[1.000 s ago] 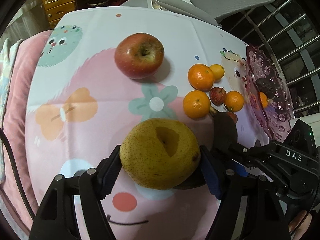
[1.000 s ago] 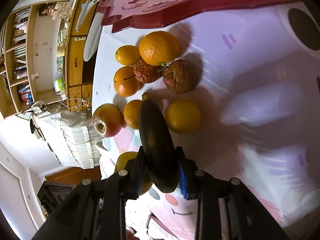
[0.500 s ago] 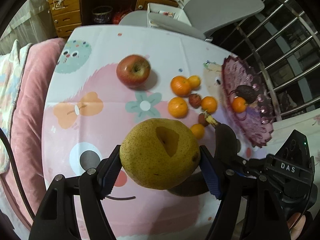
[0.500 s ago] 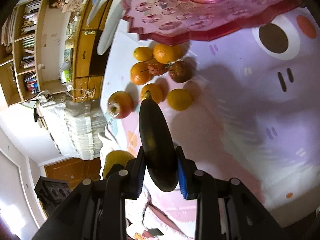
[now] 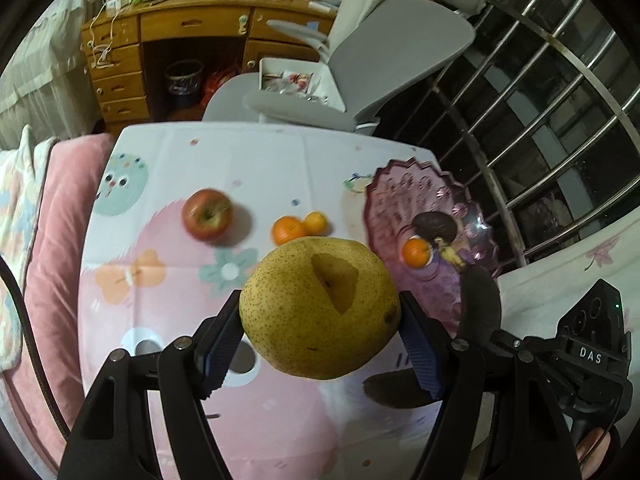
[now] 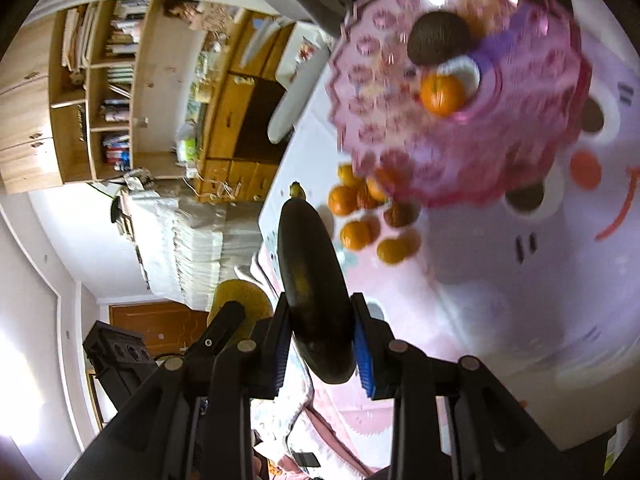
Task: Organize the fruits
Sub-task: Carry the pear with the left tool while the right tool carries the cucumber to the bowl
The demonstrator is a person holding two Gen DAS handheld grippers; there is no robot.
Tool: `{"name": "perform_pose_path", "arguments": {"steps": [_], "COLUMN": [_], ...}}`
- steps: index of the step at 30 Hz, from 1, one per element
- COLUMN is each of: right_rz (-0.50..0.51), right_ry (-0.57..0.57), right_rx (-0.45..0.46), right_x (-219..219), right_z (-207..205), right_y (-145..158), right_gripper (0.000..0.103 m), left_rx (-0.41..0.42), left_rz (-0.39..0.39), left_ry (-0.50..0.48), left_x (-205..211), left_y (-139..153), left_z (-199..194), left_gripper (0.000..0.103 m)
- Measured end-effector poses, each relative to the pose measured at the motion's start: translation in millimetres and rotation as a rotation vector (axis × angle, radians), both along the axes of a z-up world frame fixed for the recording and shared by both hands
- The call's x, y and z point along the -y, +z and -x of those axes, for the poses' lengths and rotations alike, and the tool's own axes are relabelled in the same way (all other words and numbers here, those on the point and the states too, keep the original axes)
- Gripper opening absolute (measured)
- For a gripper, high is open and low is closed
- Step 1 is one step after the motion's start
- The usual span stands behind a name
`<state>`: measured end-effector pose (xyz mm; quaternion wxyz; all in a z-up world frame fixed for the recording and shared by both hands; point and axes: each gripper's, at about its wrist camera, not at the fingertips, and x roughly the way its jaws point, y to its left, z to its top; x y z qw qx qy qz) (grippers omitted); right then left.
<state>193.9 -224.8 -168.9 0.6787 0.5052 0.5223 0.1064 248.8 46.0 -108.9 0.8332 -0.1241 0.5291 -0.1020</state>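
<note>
My left gripper (image 5: 320, 340) is shut on a big yellow pear (image 5: 320, 308), held high over the table. To its right, my right gripper (image 6: 320, 352) is shut on a blackened banana (image 6: 312, 280), also seen as the banana (image 5: 480, 304) in the left wrist view. A pink glass plate (image 5: 400, 196) at the table's right edge holds a dark avocado (image 5: 434, 224) and an orange (image 5: 416, 252). On the cloth lie a red apple (image 5: 207, 220) and several small oranges (image 5: 288, 230). The right wrist view shows the plate (image 6: 380, 92) above several oranges (image 6: 354, 234) and two brown shrivelled fruits.
The table wears a pink and white cartoon cloth (image 5: 160, 280). A pink cushion (image 5: 56, 240) borders its left side. A grey chair (image 5: 380, 56) and a wooden desk (image 5: 180, 40) stand behind it. A metal railing (image 5: 540, 100) runs at the right.
Both grippers rose with their fruit still held, so the table and plate look smaller and farther. The right gripper's view swung toward the pink plate.
</note>
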Motion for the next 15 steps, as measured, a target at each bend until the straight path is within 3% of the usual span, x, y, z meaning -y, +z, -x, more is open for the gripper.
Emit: {"name": "perform_pose_path", "arguments": {"steps": [7,15], "right_rz": [0.025,0.065], "right_ry": [-0.038,-0.039], "right_rx": [0.05,0.055], "right_x": [50.7,91.1], "right_z": [-16.1,-40.0], "right_y": [9.0,-2.2], "right_gripper": [0.028,0.028], "left_rx": [0.02,0.004], "left_rz": [0.03,0.036], "left_ry": [-0.024,-0.056], "left_x": [40.2,89.3], "left_y": [-0.9,-21.4], "left_z": [-16.3,-42.9], "left_gripper": [0.073,0.073]}}
